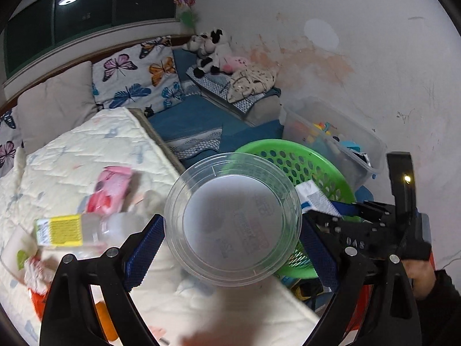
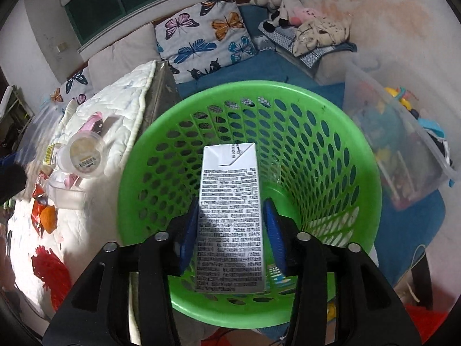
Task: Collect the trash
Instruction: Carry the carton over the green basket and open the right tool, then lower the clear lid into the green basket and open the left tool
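My left gripper (image 1: 232,225) is shut on a round clear plastic tub (image 1: 230,190), its blue pads against both sides, above the quilt's edge next to the green mesh basket (image 1: 305,158). My right gripper (image 2: 230,206) hangs over the mouth of the basket (image 2: 331,109), pointing down into it. A white printed carton (image 2: 230,178) stands between its blue pads, and a thin gap shows at the right pad, so the jaws are open. The left wrist view shows the right gripper (image 1: 325,210) and that carton (image 1: 312,196) over the basket's right side, with a hand behind.
More litter lies on the white quilt (image 1: 86,150): a bottle with a yellow label (image 1: 60,230), a pink wrapper (image 1: 112,190), an orange (image 2: 47,219), red netting (image 2: 49,268). A clear box of toys (image 2: 397,150) stands right of the basket, against the wall.
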`<action>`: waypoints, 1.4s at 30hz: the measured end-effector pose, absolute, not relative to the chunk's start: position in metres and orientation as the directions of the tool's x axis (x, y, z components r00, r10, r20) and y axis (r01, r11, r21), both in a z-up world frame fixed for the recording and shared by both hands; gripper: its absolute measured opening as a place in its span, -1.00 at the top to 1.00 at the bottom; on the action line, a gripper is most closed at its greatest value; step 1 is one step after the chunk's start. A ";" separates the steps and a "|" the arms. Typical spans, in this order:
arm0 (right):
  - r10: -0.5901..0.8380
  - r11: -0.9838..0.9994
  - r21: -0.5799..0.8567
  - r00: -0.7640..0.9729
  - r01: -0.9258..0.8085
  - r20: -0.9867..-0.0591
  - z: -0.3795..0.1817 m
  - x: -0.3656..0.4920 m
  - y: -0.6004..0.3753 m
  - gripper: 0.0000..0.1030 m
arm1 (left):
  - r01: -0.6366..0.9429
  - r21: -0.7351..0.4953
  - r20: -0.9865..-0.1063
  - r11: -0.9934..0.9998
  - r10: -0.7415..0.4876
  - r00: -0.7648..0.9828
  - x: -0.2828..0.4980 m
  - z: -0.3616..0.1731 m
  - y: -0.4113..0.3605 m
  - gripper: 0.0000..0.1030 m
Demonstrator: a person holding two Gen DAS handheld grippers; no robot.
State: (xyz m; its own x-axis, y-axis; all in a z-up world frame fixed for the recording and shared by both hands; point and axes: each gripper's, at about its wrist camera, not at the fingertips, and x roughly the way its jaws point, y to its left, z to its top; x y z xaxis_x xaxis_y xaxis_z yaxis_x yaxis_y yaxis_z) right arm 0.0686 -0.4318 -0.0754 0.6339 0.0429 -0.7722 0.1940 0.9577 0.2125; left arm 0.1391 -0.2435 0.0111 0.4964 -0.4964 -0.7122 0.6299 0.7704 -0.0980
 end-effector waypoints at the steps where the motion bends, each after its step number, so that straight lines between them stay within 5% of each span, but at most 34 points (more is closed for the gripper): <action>1: 0.043 0.958 0.214 0.639 0.193 -0.768 -0.075 0.067 -0.433 -0.18 | 0.635 -0.098 -0.718 0.766 -0.497 0.488 0.142 0.010 -0.251 -0.73; 25: -0.070 0.952 0.158 0.691 0.262 -0.719 -0.054 0.007 -0.447 -0.43 | 0.677 -0.084 -0.823 0.731 -0.434 0.367 0.158 -0.041 -0.330 -0.81; 42: 0.119 0.982 0.187 0.704 0.020 -0.701 -0.039 -0.015 -0.352 -0.45 | 0.589 -0.035 -0.737 0.807 -0.419 0.531 0.130 0.015 -0.224 -0.82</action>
